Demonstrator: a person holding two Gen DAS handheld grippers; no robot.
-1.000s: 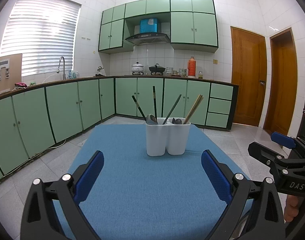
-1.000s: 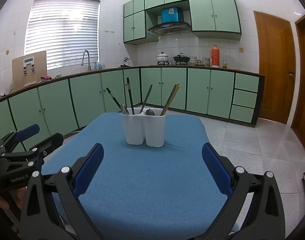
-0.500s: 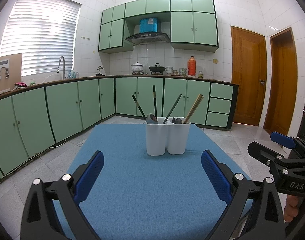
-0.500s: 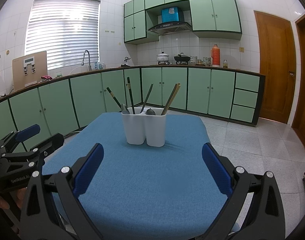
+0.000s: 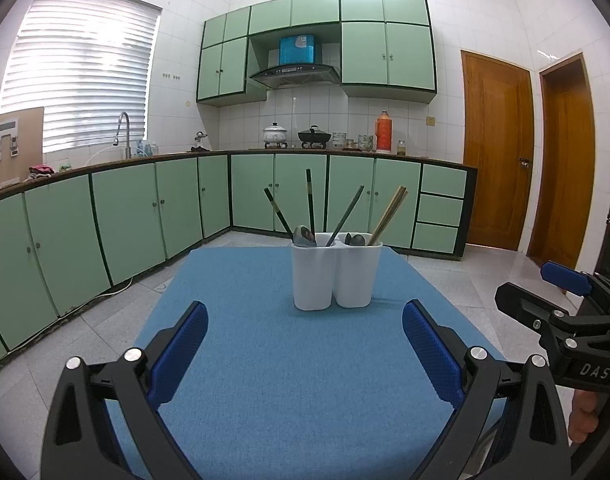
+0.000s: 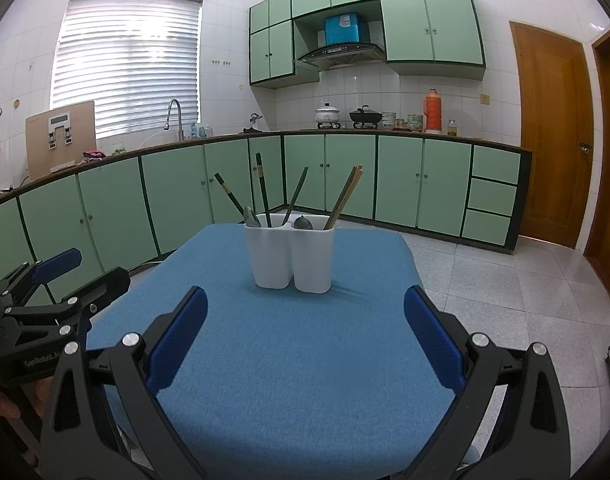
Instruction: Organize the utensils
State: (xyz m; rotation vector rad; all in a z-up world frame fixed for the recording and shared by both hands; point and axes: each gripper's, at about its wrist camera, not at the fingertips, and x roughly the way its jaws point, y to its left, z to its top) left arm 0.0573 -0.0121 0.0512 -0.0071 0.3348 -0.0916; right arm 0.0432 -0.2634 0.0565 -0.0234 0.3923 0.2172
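Observation:
A white two-compartment utensil holder [image 5: 335, 274] [image 6: 291, 258] stands upright near the far end of the blue table [image 5: 297, 380] [image 6: 297, 360]. Dark green chopsticks [image 5: 310, 204] and a spoon [image 5: 303, 237] stick out of its left cup. A dark chopstick, spoons [image 5: 355, 239] and wooden chopsticks [image 5: 389, 214] sit in or over the right cup. My left gripper [image 5: 303, 354] is open and empty, well short of the holder. My right gripper [image 6: 305, 338] is also open and empty, at a similar distance. Each gripper shows at the edge of the other's view.
Green kitchen cabinets [image 5: 145, 208] run along the left and far walls behind the table. Wooden doors [image 5: 497, 152] stand at the right. Tiled floor [image 6: 505, 280] surrounds the table. A person's hand [image 5: 585, 420] holds the right gripper's handle.

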